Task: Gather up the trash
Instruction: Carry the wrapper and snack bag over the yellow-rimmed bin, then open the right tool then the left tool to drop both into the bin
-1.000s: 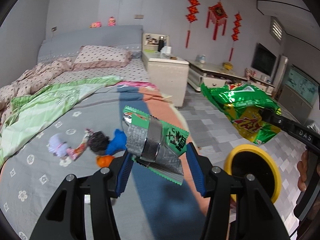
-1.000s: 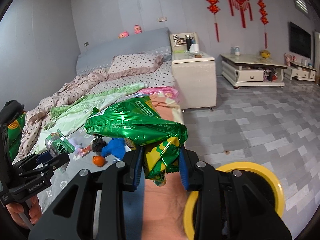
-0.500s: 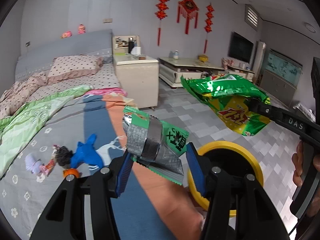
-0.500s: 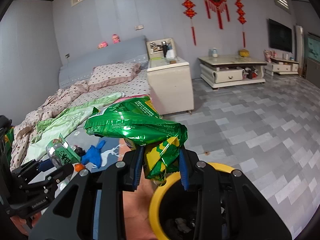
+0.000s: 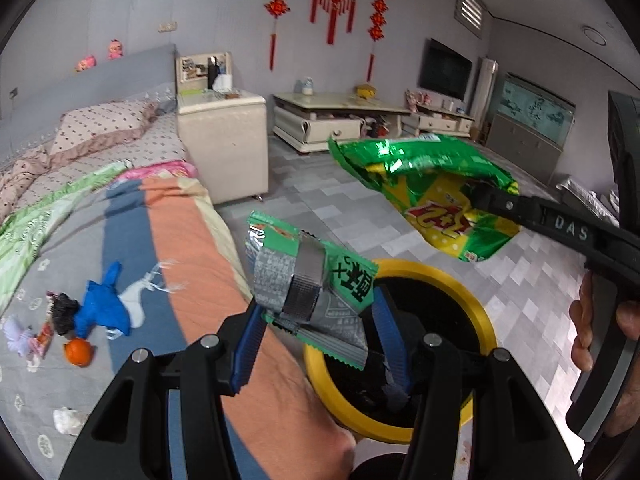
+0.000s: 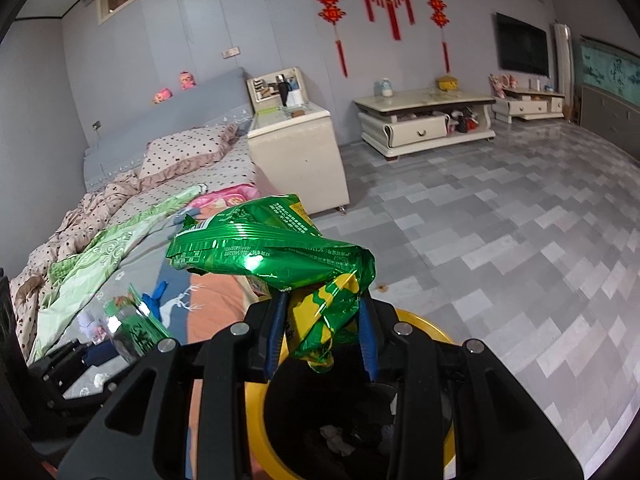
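My left gripper (image 5: pixel 318 338) is shut on a flattened green and silver snack wrapper (image 5: pixel 308 280), held just above the near rim of a yellow-rimmed trash bin (image 5: pixel 460 280) beside the bed. My right gripper (image 6: pixel 322 340) is shut on a crumpled green and yellow chip bag (image 6: pixel 272 256), which hangs over the same bin (image 6: pixel 440 336); some trash lies inside it. In the left wrist view the chip bag (image 5: pixel 440 188) and the right gripper's finger (image 5: pixel 520 210) float to the right, above the bin. In the right wrist view the wrapper (image 6: pixel 136 324) shows at lower left.
The bed (image 5: pixel 192 248) fills the left, with a blue cloth (image 5: pixel 102 312), a small orange ball (image 5: pixel 78 352), a dark clump (image 5: pixel 64 312) and a white crumpled scrap (image 5: pixel 66 420) on it. A cream nightstand (image 5: pixel 224 140) stands by the bed; grey tiled floor (image 6: pixel 500 232) spreads right.
Both grippers swung from over the bed toward the right, carrying their trash. The yellow bin has come under both; the toys on the bed slid left in view.
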